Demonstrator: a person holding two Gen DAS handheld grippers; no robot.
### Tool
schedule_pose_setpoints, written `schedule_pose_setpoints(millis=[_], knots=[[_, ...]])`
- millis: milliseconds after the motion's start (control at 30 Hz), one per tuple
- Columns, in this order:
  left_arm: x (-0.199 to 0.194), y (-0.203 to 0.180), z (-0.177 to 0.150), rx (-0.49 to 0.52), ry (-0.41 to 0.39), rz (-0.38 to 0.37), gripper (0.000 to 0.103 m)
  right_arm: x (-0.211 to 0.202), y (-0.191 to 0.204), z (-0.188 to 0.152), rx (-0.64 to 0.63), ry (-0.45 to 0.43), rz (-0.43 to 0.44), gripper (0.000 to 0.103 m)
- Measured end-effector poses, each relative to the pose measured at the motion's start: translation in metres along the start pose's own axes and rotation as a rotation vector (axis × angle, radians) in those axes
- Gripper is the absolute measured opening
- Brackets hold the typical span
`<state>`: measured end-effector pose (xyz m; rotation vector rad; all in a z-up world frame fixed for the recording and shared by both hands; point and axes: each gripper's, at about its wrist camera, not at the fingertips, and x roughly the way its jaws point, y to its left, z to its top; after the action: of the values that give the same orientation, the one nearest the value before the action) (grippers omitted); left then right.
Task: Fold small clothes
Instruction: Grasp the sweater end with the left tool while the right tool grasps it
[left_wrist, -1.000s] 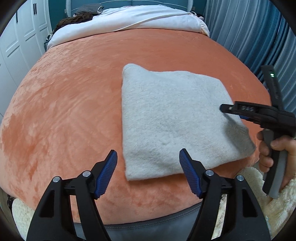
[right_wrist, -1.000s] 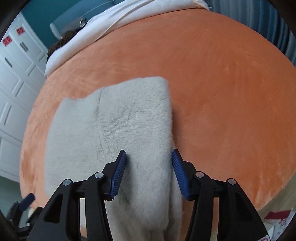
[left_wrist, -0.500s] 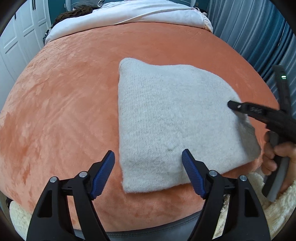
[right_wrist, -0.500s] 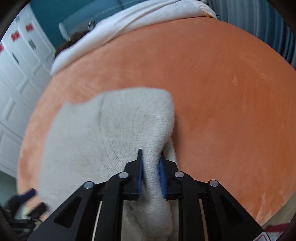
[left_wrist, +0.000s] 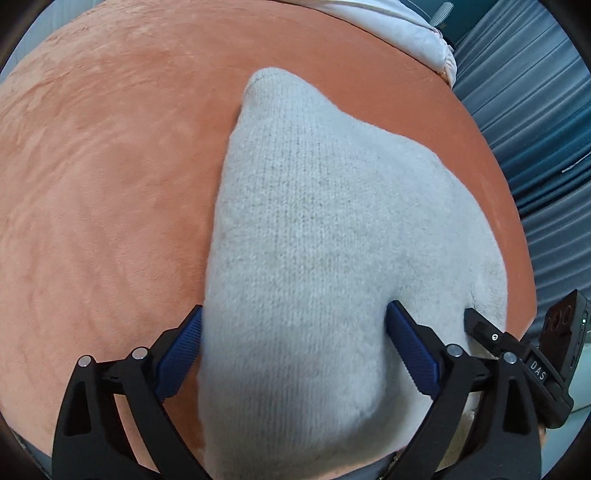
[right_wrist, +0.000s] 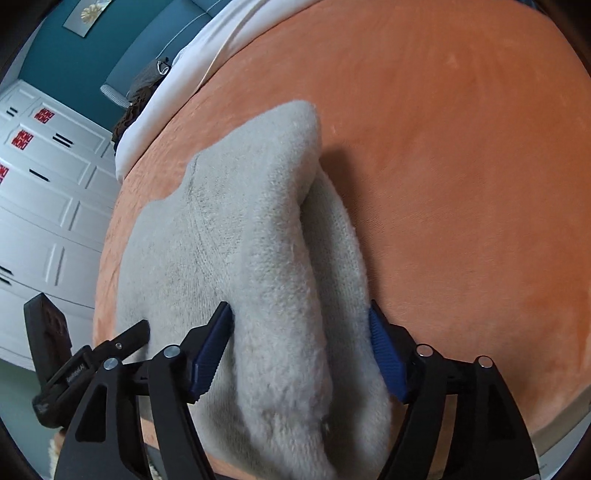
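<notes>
A folded grey knit garment (left_wrist: 332, 221) lies on the orange plush bed cover (left_wrist: 92, 166). My left gripper (left_wrist: 295, 350) hangs low over its near left part, jaws opening wide, and the cloth fills the gap between the blue pads without being pinched. My right gripper (right_wrist: 301, 354) straddles the garment's (right_wrist: 240, 240) right edge, where a raised fold runs between its pads; its jaws are opening too and the fold lies loose. Each gripper shows at the edge of the other's view: the right one (left_wrist: 517, 354) and the left one (right_wrist: 92, 354).
The orange cover (right_wrist: 461, 166) stretches wide around the garment. White bedding (left_wrist: 388, 22) lies at the far end of the bed. Blue curtains (left_wrist: 535, 110) hang on the right, and white wardrobe doors (right_wrist: 44, 203) stand on the left.
The left gripper has dropped and moved in over the garment, with its jaws wider. The right gripper pinched a fold of the cloth half a second ago and has since opened off it.
</notes>
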<state>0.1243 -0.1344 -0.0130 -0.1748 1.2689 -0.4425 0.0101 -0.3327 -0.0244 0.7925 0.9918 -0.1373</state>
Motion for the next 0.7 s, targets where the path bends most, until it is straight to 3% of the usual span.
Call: schedule_pose_setpoints(millis=[200,600,667,700], knots=[[0.013,-0.01,0.002,-0.007,0.0,0.023,0.098,0.018,0.01,0.007,-0.011,-0.004,-0.009,0.079],[0.024,-0.013,0.005,-0.014,-0.026,0.021,0.098,0.031,0.016,0.022,-0.014,-0.018,-0.02,0.081],[0.022,-0.016,0.004,-0.011,-0.022,0.018,0.097,0.029,0.018,0.023,-0.017,-0.02,-0.004,0.065],[0.018,-0.017,0.004,-0.005,-0.021,0.017,0.091,0.028,0.019,0.022,-0.009,-0.005,0.031,0.048]])
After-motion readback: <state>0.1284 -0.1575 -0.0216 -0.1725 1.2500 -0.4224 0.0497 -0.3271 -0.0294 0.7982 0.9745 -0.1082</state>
